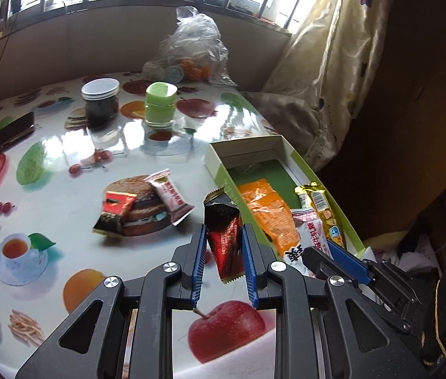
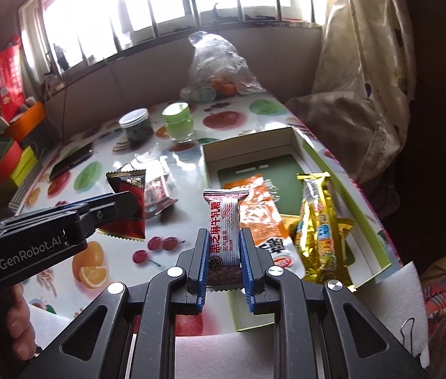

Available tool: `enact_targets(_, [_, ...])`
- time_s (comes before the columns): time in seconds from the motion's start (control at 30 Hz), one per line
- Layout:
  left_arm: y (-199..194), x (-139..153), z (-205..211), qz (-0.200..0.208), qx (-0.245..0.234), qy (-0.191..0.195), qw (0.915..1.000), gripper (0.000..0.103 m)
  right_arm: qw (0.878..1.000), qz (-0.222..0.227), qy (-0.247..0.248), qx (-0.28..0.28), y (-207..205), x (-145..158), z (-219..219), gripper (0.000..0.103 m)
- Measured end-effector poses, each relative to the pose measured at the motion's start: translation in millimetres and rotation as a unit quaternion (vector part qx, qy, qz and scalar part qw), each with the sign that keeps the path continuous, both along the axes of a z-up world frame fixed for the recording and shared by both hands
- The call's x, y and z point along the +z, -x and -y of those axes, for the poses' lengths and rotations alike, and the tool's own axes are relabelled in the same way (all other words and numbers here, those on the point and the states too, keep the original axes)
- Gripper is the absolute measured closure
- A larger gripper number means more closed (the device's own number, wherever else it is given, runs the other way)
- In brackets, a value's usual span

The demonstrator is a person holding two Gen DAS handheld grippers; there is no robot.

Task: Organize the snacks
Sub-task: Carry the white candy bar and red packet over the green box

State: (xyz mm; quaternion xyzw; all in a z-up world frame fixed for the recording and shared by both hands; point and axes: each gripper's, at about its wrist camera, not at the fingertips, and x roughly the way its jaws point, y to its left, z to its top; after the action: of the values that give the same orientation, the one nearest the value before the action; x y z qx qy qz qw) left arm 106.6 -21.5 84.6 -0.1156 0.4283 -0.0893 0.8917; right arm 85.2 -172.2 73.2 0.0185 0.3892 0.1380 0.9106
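My left gripper (image 1: 223,233) is shut on a black and red snack packet (image 1: 224,237), held above the table just left of the green and white box (image 1: 248,148). It also shows in the right wrist view (image 2: 131,203). My right gripper (image 2: 223,237) is shut on a white and red candy packet (image 2: 223,237), held over the box's near end. In the box (image 2: 254,140) lie an orange packet (image 2: 262,214) and a gold packet (image 2: 320,227). Two more packets, a red and black one (image 1: 115,211) and a white one (image 1: 170,195), lie on the table.
A dark jar (image 1: 101,102) with a white lid, a green jar (image 1: 160,104) and a phone (image 1: 6,137) stand farther back on the fruit-print table (image 1: 49,164). A plastic bag (image 1: 191,50) of oranges sits at the far edge. A curtain (image 1: 327,63) hangs right.
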Motion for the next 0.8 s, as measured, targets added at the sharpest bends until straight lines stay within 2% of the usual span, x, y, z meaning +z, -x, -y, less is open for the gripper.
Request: enact_targets(0.8, [-40, -20, 53, -0.031, -0.057, 0.013, 0.9978, 0.080, 0.998, -0.033, 0.012, -0.047, -13, -24, 45, 0.085])
